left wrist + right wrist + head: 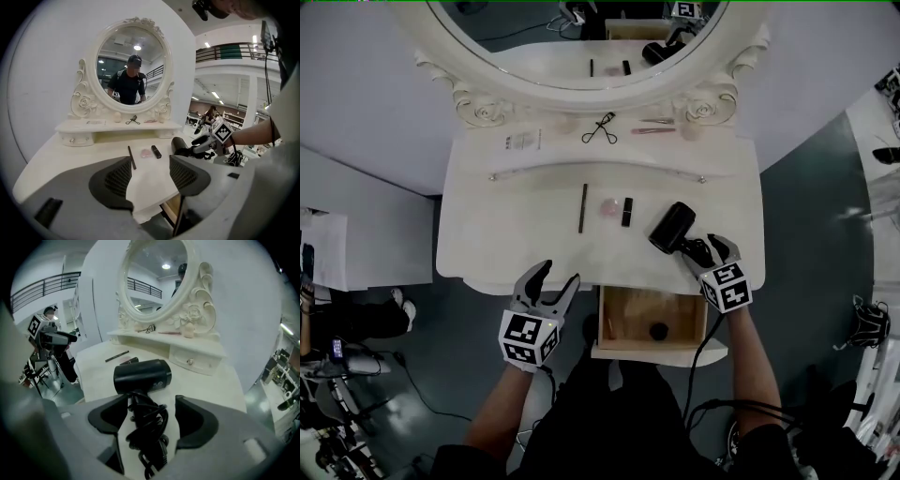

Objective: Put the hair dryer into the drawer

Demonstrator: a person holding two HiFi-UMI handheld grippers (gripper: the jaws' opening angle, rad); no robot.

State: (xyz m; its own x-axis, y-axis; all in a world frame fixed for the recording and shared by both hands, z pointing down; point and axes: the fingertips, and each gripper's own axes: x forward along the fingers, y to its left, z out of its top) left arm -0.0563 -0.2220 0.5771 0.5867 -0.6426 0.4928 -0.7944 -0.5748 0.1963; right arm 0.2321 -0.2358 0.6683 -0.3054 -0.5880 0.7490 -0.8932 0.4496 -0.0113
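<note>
drawer open under the table front, floor mostly bare, small dark round thing near its front. tabletop left part free. pencil, pink item, black tube mid-table beside hair dryer.

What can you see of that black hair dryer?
The hair dryer is matte black, plastic-looking, with a short round barrel and a handle wrapped in its cord. It lies on its side on the white dressing table, near the front right edge. The open jaws of the right hand-held gripper straddle the handle.
</note>
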